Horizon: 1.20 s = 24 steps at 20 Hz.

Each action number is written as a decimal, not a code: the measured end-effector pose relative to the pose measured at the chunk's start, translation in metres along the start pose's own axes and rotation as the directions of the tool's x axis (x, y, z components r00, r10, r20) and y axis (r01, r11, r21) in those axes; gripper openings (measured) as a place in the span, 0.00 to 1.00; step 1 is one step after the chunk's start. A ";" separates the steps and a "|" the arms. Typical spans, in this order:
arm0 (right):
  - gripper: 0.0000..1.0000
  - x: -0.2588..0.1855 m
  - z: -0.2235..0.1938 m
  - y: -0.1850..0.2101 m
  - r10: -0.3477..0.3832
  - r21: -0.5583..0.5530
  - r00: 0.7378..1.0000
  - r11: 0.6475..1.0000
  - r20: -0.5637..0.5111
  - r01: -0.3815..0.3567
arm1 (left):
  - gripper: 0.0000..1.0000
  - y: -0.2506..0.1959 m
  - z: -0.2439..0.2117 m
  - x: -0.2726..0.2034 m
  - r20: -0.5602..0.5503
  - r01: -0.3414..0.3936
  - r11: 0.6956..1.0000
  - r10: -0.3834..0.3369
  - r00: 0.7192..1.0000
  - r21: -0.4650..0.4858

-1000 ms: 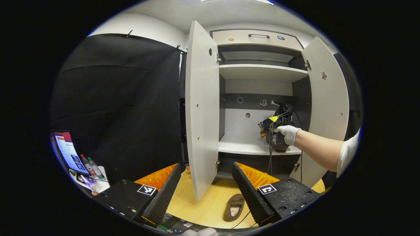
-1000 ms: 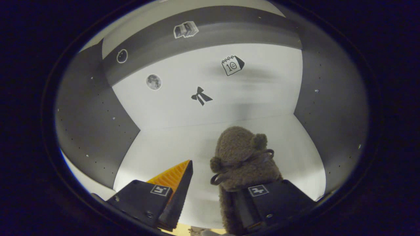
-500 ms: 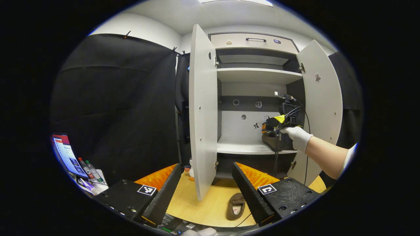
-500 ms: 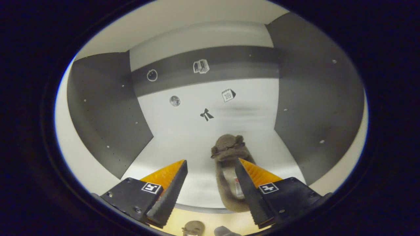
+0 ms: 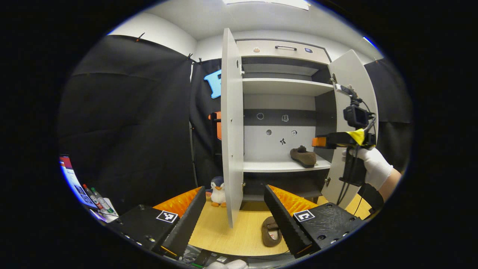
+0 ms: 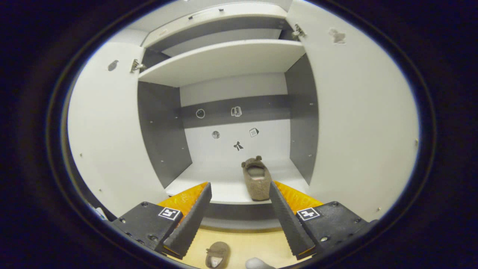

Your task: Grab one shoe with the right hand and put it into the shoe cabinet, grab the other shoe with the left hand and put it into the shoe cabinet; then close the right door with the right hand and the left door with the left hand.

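One brown fuzzy shoe (image 6: 255, 178) lies on the middle shelf (image 6: 209, 186) of the open white shoe cabinet, toe toward the back. My right gripper (image 6: 239, 209) is open and empty, just in front of the shelf edge. In the left gripper view that shoe (image 5: 303, 157) rests on the shelf, and the right gripper (image 5: 318, 142), held by a gloved hand (image 5: 373, 168), hovers to its right. The other shoe (image 5: 271, 231) lies on the wooden floor below, beside my open, empty left gripper (image 5: 235, 216). It shows as the floor shoe (image 6: 216, 259) in the right gripper view.
Both cabinet doors stand open: the left door (image 5: 232, 127) juts toward me, the right door (image 5: 351, 93) swings out behind the right gripper. A penguin plush (image 5: 217, 191) stands on the floor by the left door. A screen (image 5: 71, 179) and bottles (image 5: 93, 196) sit far left.
The right gripper let go of the shoe, left it on the middle shelf and drew back out of the cabinet. The left gripper stayed open and shifted slightly left.
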State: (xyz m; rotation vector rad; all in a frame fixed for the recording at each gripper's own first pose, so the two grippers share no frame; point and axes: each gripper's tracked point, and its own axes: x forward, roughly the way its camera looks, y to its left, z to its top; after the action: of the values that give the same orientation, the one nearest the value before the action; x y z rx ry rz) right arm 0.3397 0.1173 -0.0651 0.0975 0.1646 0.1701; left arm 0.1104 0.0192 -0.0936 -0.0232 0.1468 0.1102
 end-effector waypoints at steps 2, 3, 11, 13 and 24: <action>0.99 -0.039 -0.009 -0.013 -0.035 -0.013 0.999 0.999 0.030 0.035 | 0.96 0.001 -0.006 -0.001 -0.001 0.032 0.999 -0.032 0.999 0.011; 0.99 -0.060 -0.014 -0.017 -0.046 -0.024 0.998 0.999 0.048 0.048 | 0.96 0.001 -0.010 0.000 -0.005 0.052 0.999 -0.052 0.999 0.013; 0.99 -0.177 -0.062 -0.055 -0.167 -0.018 0.984 0.986 0.064 0.169 | 0.97 -0.037 -0.062 0.011 -0.055 0.211 0.977 -0.210 0.976 0.021; 0.99 -0.194 -0.065 -0.060 -0.179 -0.025 0.982 0.983 0.063 0.181 | 0.97 -0.057 -0.088 0.022 -0.097 0.246 0.969 -0.243 0.965 0.014; 0.99 -0.216 -0.083 -0.119 -0.274 -0.040 0.962 0.961 -0.002 0.274 | 0.97 -0.118 -0.267 0.112 -0.407 0.286 0.958 -0.256 0.876 0.013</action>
State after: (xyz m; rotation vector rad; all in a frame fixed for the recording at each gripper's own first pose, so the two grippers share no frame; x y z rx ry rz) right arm 0.1344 -0.0308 -0.1263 0.0343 0.1800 -0.1028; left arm 0.1950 -0.0945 -0.3719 0.0073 0.5593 -0.1855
